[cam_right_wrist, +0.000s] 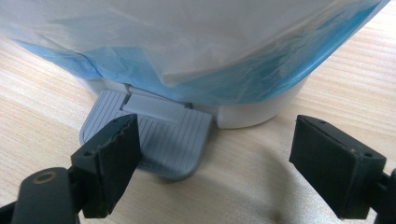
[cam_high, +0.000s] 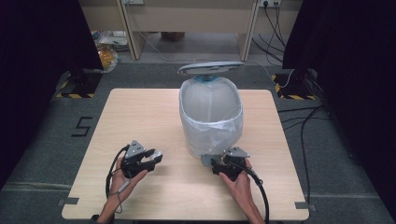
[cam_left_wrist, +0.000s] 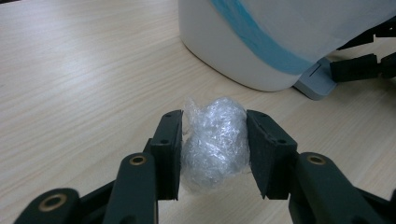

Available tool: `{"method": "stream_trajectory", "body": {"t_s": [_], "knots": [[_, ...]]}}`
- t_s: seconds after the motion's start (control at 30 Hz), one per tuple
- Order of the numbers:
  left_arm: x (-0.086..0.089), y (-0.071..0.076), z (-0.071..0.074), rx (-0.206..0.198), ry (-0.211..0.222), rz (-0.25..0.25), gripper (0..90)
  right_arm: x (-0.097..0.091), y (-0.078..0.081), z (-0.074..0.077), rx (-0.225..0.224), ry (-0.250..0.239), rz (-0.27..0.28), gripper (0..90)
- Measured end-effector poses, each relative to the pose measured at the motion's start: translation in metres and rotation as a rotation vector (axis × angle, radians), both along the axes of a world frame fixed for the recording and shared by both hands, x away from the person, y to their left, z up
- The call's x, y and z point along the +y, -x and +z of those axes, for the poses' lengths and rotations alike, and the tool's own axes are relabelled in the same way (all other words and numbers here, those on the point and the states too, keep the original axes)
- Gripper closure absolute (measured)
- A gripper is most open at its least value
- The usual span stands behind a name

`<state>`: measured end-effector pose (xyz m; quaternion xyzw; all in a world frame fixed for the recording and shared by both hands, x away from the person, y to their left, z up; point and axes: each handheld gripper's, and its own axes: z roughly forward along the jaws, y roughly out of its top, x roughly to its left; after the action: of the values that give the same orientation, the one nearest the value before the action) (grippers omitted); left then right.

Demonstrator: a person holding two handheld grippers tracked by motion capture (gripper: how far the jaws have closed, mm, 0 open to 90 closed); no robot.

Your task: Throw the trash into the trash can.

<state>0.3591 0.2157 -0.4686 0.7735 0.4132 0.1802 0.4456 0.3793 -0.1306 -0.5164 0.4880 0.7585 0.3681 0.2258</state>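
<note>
We see a pale wooden desk (cam_high: pixel 140 116) with a white pedal bin (cam_high: pixel 211 116) standing near its middle, a little toward the right. The bin is lined with a thin translucent bag (cam_high: pixel 212 133) folded down over its rim, with a blue tint showing low on the liner in both gripper views. Its grey lid (cam_high: pixel 210 68) stands raised at the back, so the mouth of the bin is open.

In our left hand, the left tongs (cam_high: pixel 156 156) sit over the desk well to the left of the bin. In the left gripper view these tongs (cam_left_wrist: pixel 214 140) are closed on a crumpled ball of clear plastic wrap (cam_left_wrist: pixel 215 142); both black pads press against its sides, and the ball bulges above and below them. The ball appears clear of the desk, with the bin's white base just beyond it.

In our right hand, the right tongs (cam_high: pixel 223 161) are low at the front foot of the bin. In the right gripper view these tongs (cam_right_wrist: pixel 215 163) stand wide apart with nothing between them. The left pad lies over the ribbed grey foot pedal (cam_right_wrist: pixel 163 140) that juts from the bin's base; we cannot tell whether it presses on it. The right pad is over bare wood, beside the bin's rounded base.

A black cable (cam_high: pixel 259 186) trails from the right tongs back along the forearm.
</note>
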Motion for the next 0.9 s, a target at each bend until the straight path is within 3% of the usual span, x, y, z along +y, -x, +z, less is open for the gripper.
{"method": "stream_trajectory", "body": {"t_s": [0.43, 0.53, 0.9], "knots": [[-0.001, -0.010, 0.019, -0.022, 0.024, -0.008, 57.6, 0.000, 0.000, 0.000, 0.001, -0.003, 0.000, 16.3], [-0.003, -0.014, 0.030, -0.021, 0.051, -0.020, 57.6, 0.000, 0.000, 0.000, 0.002, -0.004, -0.005, 16.3], [-0.016, -0.024, 0.055, -0.050, 0.055, -0.051, 57.6, -0.001, -0.001, 0.000, 0.002, -0.003, 0.000, 16.3]]}}
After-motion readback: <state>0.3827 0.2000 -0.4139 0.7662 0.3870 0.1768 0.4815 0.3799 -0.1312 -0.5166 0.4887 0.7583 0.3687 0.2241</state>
